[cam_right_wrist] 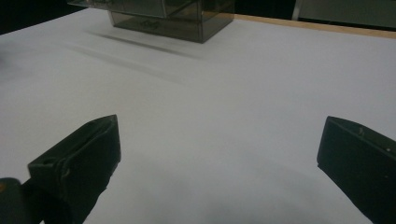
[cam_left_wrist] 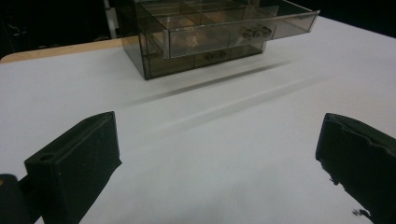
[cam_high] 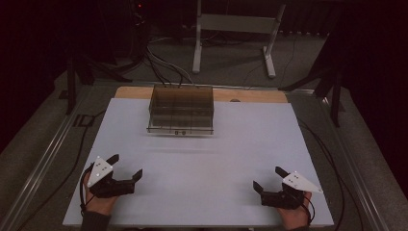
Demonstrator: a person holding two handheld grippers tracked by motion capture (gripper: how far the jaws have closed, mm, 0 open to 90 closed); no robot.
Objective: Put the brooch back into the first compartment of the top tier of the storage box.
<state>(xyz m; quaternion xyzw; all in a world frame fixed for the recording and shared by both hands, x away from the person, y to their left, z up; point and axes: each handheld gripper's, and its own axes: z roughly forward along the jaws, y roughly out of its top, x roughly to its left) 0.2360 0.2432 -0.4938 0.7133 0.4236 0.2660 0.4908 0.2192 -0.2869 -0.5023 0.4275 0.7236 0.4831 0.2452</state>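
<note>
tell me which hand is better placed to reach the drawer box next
Left, by a narrow margin. The left tongs sit open, slightly nearer the drawer box, and its pulled-out top drawer faces them. The right tongs are open too, but farther off.

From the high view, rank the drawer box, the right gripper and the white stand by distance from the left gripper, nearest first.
1. Drawer box: ahead of the left gripper and to its right, at the table's far middle.
2. Right gripper: across the table's near edge, jaws apart. Close to the box in distance, so this order is tentative.
3. White stand: on the floor beyond the table.
</note>
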